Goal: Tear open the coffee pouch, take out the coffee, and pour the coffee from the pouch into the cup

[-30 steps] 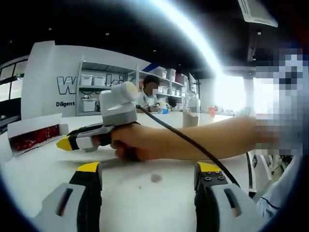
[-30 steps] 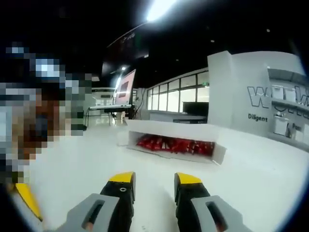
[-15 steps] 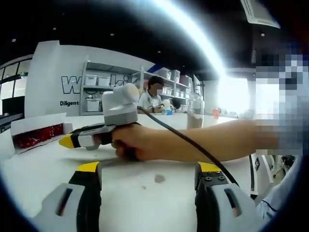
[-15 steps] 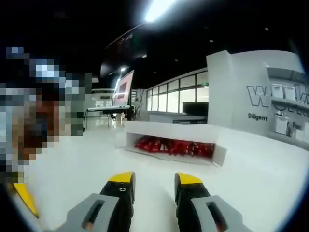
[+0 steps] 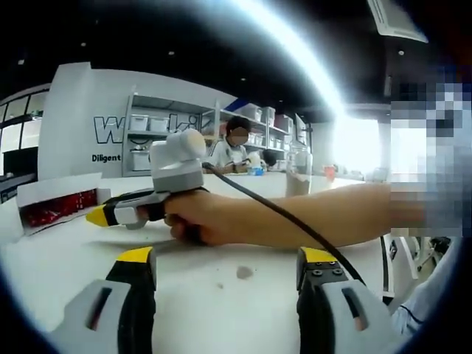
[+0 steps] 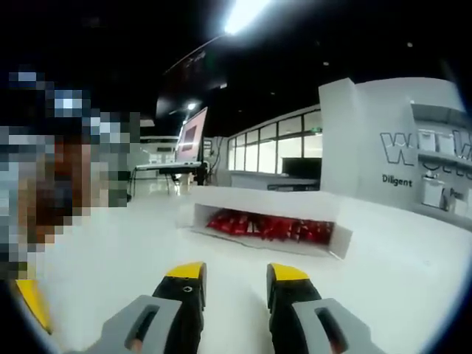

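Right tool [image 6: 232, 276], jaws narrowly apart and empty, faces the far box of red pouches [image 6: 265, 227]; left tool [image 5: 225, 265] gapes wide.

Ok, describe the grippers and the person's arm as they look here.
The left claw has grey bodies with black inner faces and yellow tips. The right claw matches it. In the left gripper view, the right gripper is a grey and black handheld tool with a yellow nose, carrying a white-topped grey block, with a black cable trailing back along the bare forearm. No sleeve shows there.
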{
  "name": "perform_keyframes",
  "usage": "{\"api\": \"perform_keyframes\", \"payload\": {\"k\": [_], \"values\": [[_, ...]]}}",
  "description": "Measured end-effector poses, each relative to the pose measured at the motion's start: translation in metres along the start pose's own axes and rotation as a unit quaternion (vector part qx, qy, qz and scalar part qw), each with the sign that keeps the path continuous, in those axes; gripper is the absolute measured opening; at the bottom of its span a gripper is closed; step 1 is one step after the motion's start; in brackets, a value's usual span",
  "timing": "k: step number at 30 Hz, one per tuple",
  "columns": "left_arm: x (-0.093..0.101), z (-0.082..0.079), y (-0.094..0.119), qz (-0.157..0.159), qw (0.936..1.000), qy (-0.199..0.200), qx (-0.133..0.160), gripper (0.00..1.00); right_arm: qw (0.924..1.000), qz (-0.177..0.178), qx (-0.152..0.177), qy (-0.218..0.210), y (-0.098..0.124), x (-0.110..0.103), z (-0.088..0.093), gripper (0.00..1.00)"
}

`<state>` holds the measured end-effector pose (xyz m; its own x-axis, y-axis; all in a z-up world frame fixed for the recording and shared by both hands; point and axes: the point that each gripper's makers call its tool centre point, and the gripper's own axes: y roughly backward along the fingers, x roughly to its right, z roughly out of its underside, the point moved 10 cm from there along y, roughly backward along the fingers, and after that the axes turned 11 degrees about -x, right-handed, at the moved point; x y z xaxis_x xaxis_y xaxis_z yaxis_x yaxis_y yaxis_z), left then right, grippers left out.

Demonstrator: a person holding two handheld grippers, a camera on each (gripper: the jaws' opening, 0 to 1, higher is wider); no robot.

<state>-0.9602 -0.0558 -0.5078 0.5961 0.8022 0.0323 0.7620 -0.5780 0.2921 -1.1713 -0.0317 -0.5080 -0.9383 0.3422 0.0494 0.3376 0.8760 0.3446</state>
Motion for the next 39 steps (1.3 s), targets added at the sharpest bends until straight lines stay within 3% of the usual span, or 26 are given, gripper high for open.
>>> {"api": "perform_keyframes", "payload": {"k": [20,39], "values": [[-0.001,0.000,0.000,-0.002,1.0000,0.001,0.001,0.79,1.0000,-0.004,-0.001,-0.006,-0.012,0.010,-0.003,0.34],[-0.008,0.000,0.001,-0.040,0.9991,0.015,0.000,0.80,0.9999,0.010,0.005,0.003,-0.022,0.018,-0.007,0.31]]}}
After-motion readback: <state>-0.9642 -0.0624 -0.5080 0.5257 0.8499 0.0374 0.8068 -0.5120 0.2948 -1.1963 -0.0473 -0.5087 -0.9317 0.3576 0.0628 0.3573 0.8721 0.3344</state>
